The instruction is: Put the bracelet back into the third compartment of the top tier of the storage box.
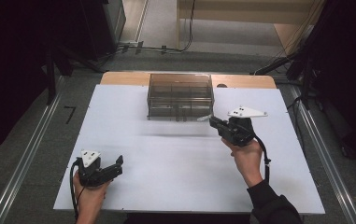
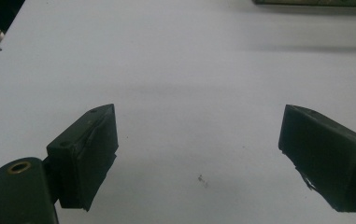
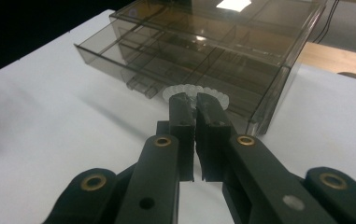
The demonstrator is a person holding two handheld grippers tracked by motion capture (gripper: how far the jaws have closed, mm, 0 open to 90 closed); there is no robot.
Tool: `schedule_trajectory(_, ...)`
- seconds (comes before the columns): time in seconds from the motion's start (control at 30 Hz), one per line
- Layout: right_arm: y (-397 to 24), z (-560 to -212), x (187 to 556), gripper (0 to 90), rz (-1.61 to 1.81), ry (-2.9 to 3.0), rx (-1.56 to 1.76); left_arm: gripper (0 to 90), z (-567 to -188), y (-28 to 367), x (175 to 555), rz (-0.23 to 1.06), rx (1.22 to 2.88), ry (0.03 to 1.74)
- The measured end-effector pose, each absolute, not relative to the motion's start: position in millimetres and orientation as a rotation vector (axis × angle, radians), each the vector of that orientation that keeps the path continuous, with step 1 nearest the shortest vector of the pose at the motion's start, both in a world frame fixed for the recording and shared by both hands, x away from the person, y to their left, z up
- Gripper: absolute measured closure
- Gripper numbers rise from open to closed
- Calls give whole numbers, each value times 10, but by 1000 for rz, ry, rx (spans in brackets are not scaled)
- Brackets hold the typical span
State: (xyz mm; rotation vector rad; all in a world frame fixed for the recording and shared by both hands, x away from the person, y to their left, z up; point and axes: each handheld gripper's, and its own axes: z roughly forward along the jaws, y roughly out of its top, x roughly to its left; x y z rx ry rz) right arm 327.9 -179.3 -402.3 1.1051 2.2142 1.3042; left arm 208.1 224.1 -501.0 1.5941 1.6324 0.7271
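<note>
- Ring (image 3: 195,92), small, white, scalloped: pinched at the tips of the right gripper (image 3: 195,100), just in front of the smoky drawer box (image 1: 180,95) at table 12 o'clock.
- Right gripper (image 1: 213,122): jaws clenched on the ring, forearm in from 5 o'clock, pointing toward 10.
- Left gripper (image 1: 117,164): jaws wide apart, nothing between them, low over white table (image 1: 175,158) at 7 o'clock, pointing toward 2.

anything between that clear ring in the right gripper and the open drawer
Nothing visible does. The right gripper is shut on the ring, which hangs just before the pulled-out drawer of the organizer; only bare table lies between.
</note>
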Motion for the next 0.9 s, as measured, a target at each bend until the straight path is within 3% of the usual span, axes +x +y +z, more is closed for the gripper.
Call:
schedule_trajectory(0.43,-1761,-3976,3394,840,1304,2175,1129,121,-5008,2245,2080,724,1593,1632)
schedule_trajectory(0.9,-1703,-4143,3649,840,1205,2179,1183,121,-5009,2253,2080,720,1592,1632)
